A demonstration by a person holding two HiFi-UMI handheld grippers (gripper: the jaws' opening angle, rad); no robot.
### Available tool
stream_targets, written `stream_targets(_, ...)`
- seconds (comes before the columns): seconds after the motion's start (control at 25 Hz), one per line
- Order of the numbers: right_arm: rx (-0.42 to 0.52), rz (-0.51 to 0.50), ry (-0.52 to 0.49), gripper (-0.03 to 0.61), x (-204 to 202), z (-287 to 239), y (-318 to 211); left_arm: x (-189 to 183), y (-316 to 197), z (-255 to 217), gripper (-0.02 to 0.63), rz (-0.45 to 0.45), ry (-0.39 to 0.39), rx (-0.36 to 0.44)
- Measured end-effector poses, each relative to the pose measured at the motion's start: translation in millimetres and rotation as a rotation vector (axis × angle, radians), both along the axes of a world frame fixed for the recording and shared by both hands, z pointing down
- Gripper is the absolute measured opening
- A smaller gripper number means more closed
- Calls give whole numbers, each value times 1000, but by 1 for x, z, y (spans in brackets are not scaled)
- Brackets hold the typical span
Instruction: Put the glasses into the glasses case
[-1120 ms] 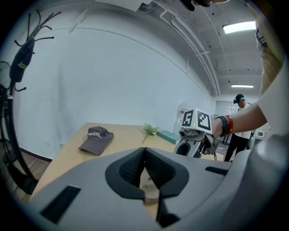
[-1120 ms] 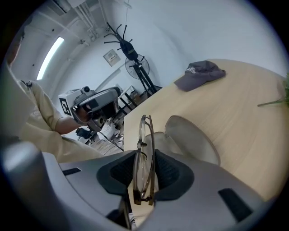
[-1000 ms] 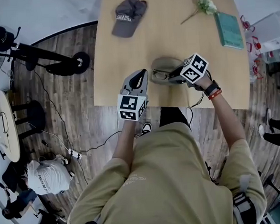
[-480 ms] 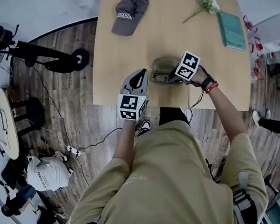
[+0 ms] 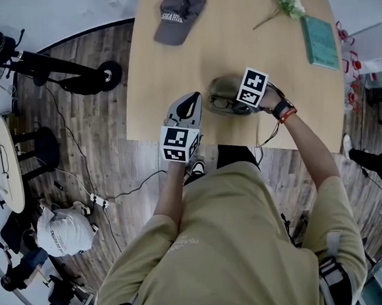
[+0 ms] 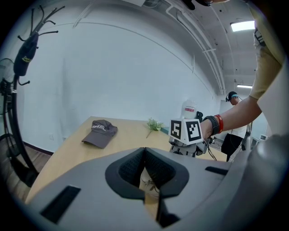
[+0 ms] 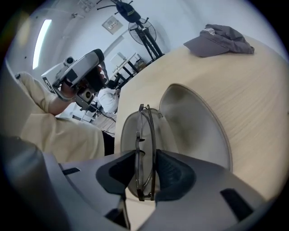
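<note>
An open grey glasses case (image 5: 224, 86) lies near the table's front edge, its two shell halves (image 7: 194, 131) spread out under my right gripper. Folded thin-framed glasses (image 7: 145, 135) stand on edge between the right gripper's (image 7: 145, 168) pads, their far end down over the near half of the case. The pads still touch the frame while the jaws are opening. In the head view the glasses (image 5: 221, 103) show just left of the right gripper (image 5: 235, 104). My left gripper (image 5: 189, 104) hovers at the table's front edge, left of the case, shut (image 6: 144, 155) with nothing in it.
A grey cap (image 5: 178, 16) lies at the table's far left. At the far right lie a flower sprig (image 5: 285, 4) and a green book (image 5: 321, 41). The wooden table (image 5: 166, 72) ends just behind the left gripper. People, stands and cables fill the floor around.
My right gripper has sunk and tipped more steeply down, bringing the glasses onto the open case. The left gripper has stayed in place.
</note>
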State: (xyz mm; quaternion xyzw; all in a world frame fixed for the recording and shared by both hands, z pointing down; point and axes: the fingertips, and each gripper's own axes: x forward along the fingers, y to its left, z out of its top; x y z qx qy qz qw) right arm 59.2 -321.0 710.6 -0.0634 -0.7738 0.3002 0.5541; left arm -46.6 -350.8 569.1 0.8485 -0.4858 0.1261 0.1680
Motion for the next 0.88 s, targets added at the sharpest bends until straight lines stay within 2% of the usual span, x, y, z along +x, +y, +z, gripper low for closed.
stream_targets(0.16,49,-85,34,150,-1,1,-4,1,-2,2,23,1,4,-7)
stream_targets(0.24,66,-126,61,203,0,4,-4,1,-3,2,23,7,4,-8)
stream_targets(0.28,72,-137,68,206,-2,4,-5,0,-4,2,23,9,4,-11)
stream_targets(0.48,114,-125,68,265,-5,-1,-13,-1,-8,-1,23,16,3,-29)
stream_targets(0.6,139,-60,45,270,-2,-9,-25,-3,-12,-4,23,11,4,-22)
stream_targets(0.88,212,235,-87,264,-8,-43,-37,-13,2,-13,23,13,9,10)
